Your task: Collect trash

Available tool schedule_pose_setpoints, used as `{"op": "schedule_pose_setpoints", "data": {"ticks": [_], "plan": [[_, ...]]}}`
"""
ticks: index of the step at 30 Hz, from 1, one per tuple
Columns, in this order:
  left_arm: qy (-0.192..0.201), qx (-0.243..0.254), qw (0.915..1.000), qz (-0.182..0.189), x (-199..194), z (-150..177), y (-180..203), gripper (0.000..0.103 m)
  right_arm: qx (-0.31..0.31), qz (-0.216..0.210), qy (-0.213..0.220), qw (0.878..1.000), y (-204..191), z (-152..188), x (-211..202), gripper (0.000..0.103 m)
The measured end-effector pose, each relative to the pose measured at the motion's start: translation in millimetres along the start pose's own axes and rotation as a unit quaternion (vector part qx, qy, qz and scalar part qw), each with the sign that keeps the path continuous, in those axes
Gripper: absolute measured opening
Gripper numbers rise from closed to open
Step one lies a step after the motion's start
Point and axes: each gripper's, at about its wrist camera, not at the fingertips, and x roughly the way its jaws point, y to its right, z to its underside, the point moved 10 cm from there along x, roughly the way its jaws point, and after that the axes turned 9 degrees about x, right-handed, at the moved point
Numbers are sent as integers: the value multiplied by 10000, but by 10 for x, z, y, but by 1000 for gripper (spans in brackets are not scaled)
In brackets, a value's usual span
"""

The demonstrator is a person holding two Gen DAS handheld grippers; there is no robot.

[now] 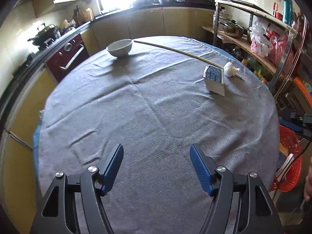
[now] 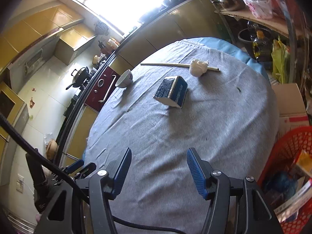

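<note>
Cardboard, light and easily crushed, the small carton [image 2: 171,91] lies at twelve o'clock from our right gripper [image 2: 159,172], well apart, so we would pinch its flat sides gently, both grippers' jaws half-open and empty.

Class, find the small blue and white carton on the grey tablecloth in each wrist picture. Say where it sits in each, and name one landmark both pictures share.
Left wrist view: the carton is right of centre, upper half, just left of the crumpled white tissue.
Right wrist view: the carton is near the centre, below and left of the tissue.
Shared landmark: the white bowl, left of the carton in both.
</note>
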Motion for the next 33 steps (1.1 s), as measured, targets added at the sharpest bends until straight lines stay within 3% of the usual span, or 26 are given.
{"op": "schedule_pose_setpoints", "data": {"ticks": [9,20,29,31,32,33], "plan": [[-49,-117,9969,772,389,-534,248,75,-64,284,418,9987,125,-771,255,63],[-96,-107,9880,1538,1029,-1379,762,75,-18,734,599,9955,396,-1775,972,63],[19,-229,9796,1998,1413,-1680,1064,75,-391,1340,198,9900,655,-1963,1596,62],[-22,-215,9786,2045,1492,-1669,1118,75,-601,1480,151,9871,674,-1932,1647,54],[-60,-194,9787,2044,1539,-1654,1139,75,-700,1530,103,9857,679,-1911,1678,45],[-88,-192,9784,2054,1583,-1637,1153,75,-742,1530,95,9854,680,-1901,1697,44]]}}
